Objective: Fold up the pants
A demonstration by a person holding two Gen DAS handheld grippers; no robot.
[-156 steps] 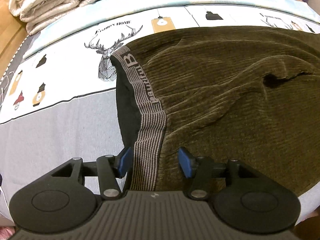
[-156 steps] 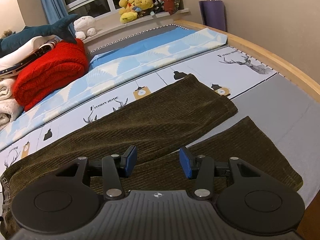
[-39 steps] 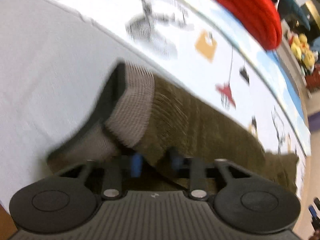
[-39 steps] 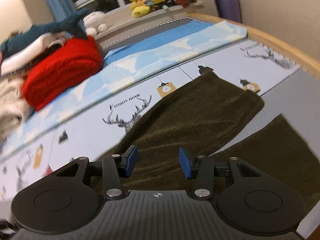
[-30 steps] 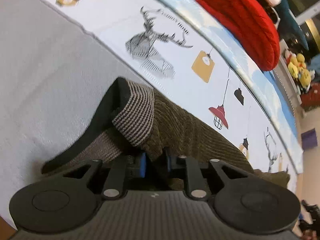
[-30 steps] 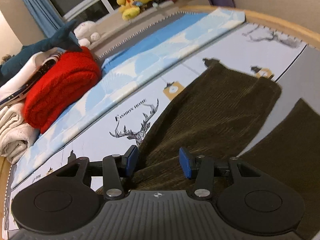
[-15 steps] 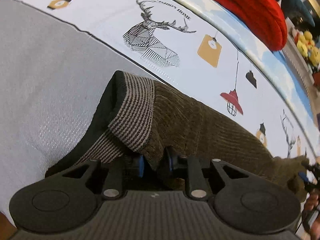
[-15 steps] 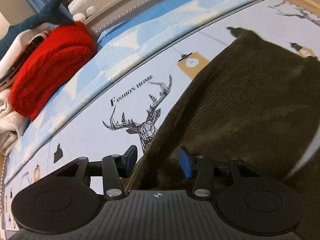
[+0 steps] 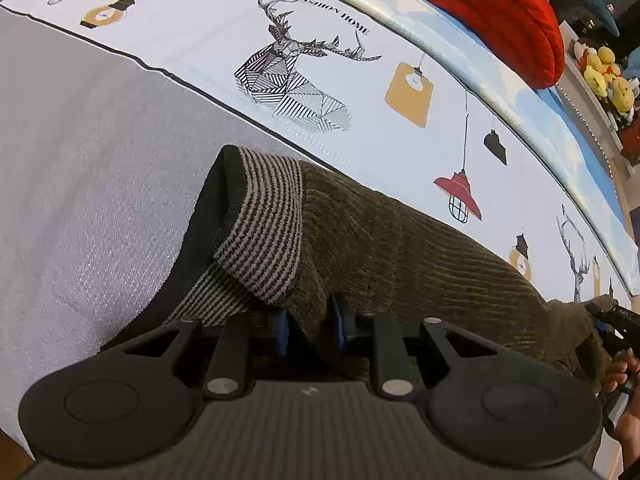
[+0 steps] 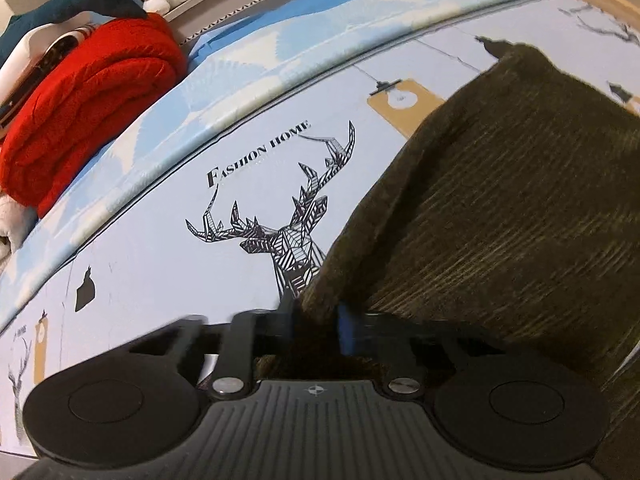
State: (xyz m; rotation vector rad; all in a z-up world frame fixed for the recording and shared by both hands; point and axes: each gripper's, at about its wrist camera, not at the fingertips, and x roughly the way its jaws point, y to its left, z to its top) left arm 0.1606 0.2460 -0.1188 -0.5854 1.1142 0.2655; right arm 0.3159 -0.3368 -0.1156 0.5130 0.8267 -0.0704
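Spread across the bed is a printed sheet (image 9: 120, 168), grey on the near band and white beyond it, with a geometric deer head (image 9: 296, 80) under the words "Fashion Home" and small hanging lamps drawn along the white strip. Farther back a folded red blanket (image 9: 488, 4) lies on the pale blue band, and yellow plush toys (image 9: 608, 76) sit on a ledge behind it.

On this bed lie the olive corduroy pants (image 9: 420, 248), their striped waistband (image 9: 264, 232) turned over so the black lining shows on the near side. I have my left tool (image 9: 309, 326) clamped on a bunch of the corduroy just beside that waistband, the blue pads pressed into the fabric from both sides.

From my right wrist camera, my right tool (image 10: 318, 326) is closed on the edge of the pants (image 10: 520, 208) too, cloth pinched between its pads; the picture is blurred there. That edge rises from the tool and overlaps the foot of the deer print (image 10: 280, 236), and the red blanket (image 10: 88, 112) lies far left
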